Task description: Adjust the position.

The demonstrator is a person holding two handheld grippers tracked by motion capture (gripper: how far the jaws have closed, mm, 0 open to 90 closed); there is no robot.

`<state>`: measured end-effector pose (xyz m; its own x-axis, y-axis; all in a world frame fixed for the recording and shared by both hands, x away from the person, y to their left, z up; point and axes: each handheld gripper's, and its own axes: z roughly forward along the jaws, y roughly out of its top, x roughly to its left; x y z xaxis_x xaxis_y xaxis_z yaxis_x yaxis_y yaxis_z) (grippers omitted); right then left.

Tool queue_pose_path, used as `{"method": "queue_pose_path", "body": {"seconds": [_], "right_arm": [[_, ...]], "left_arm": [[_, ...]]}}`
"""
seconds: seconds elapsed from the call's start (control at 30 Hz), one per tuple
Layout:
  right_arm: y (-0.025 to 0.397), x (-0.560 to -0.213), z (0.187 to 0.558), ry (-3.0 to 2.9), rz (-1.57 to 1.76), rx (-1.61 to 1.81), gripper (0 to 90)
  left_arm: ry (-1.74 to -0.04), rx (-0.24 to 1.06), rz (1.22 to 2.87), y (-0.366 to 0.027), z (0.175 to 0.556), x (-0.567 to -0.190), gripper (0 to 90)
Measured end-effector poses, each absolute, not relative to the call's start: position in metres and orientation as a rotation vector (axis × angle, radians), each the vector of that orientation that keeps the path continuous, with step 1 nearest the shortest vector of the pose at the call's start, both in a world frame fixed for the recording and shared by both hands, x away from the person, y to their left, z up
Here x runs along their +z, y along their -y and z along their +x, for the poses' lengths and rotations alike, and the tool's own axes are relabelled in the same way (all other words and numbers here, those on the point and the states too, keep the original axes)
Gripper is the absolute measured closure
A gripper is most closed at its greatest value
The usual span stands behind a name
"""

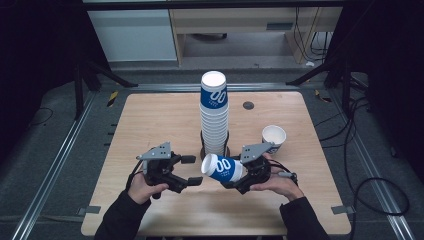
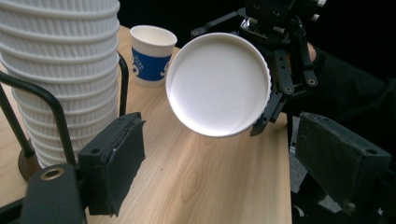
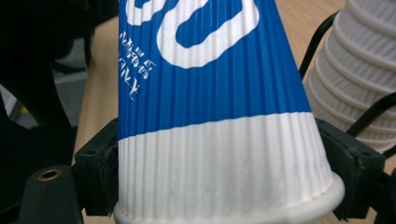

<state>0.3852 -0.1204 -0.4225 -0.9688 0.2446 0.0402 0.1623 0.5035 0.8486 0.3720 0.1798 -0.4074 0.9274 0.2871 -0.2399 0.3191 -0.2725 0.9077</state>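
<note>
Blue-and-white paper cup (image 3: 219,121) sideways in right gripper (image 1: 239,176), near cup stack (image 1: 214,115).

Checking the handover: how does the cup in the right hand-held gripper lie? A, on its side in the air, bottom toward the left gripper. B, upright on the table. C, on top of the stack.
A: the right hand-held gripper clamps the cup sideways above the table.
</note>
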Motion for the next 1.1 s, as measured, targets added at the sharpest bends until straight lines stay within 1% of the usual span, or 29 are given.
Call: {"method": "queue_pose_path", "body": {"seconds": [0.27,0.6,0.73,0.83,1.1], "right_arm": [[0.102,-0.421,0.386,-2.717,0.220,1.283,16.6],[0.081,-0.420,0.380,-2.745,0.115,1.186,16.5],[0.074,-0.421,0.379,-2.754,0.089,1.164,16.4],[0.071,-0.422,0.379,-2.754,0.086,1.166,16.3],[0.071,-0.422,0.380,-2.758,0.101,1.165,14.5]], "left_arm": [[-0.444,-0.066,1.940,-0.170,0.374,-0.417,14.9],[-0.435,-0.093,1.994,-0.162,0.374,-0.424,14.6],[-0.436,-0.086,2.022,-0.161,0.374,-0.426,17.0],[-0.428,-0.092,2.029,-0.160,0.374,-0.426,23.1],[-0.431,-0.109,2.005,-0.162,0.376,-0.429,24.2]]}}
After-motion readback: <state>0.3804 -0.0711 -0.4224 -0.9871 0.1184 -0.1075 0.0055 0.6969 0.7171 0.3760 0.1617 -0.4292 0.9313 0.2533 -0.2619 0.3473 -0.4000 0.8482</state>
